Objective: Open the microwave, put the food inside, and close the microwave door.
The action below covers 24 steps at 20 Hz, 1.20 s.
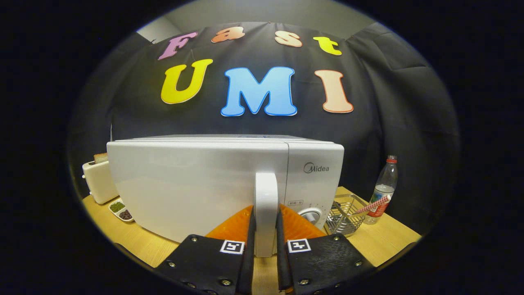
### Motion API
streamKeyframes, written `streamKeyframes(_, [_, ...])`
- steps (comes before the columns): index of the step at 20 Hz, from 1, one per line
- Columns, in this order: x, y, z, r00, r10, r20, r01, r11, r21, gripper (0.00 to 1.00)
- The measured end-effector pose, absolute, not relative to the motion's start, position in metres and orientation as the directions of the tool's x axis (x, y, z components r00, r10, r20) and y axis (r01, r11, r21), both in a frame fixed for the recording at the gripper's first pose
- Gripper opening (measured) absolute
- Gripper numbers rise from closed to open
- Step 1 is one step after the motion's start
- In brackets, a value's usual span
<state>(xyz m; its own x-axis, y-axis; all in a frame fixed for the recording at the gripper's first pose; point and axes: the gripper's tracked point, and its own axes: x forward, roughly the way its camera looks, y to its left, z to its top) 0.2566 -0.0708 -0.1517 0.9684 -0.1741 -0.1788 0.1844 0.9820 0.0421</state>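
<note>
The gripper (pixel 266 241) is clamped on the microwave's handle (pixel 266 205), one finger pressing each side of that upright bar, and the door (pixel 192 184) sits flush against the microwave (pixel 315 172) body on the wooden table (pixel 380 237). To the left of the microwave there's a toaster (pixel 98 180) with a slice of bread (pixel 100 157) poking out of the top, and just in front of it a small dish (pixel 121 210) of green and dark bits. To the right sits a wire basket (pixel 346 213) with a striped straw (pixel 373 205) leaning over it, and a water bottle (pixel 384 188) stands just beyond.
</note>
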Motion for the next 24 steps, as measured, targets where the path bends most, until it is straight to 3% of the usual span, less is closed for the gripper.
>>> streamKeyframes(3, [0.252, -0.068, -0.153, 0.97, -0.152, -0.189, 0.166, 0.985, 0.057, 0.24])
streamKeyframes(4, [0.254, -0.071, -0.153, 0.969, -0.148, -0.198, 0.164, 0.984, 0.069, 0.15])
streamKeyframes(12, [0.201, -0.05, -0.15, 0.973, -0.13, -0.193, 0.144, 0.988, 0.063, 0.15])
streamKeyframes(24, [0.09, 0.046, -0.142, 0.983, 0.115, -0.141, -0.101, 0.99, 0.103, 0.14])
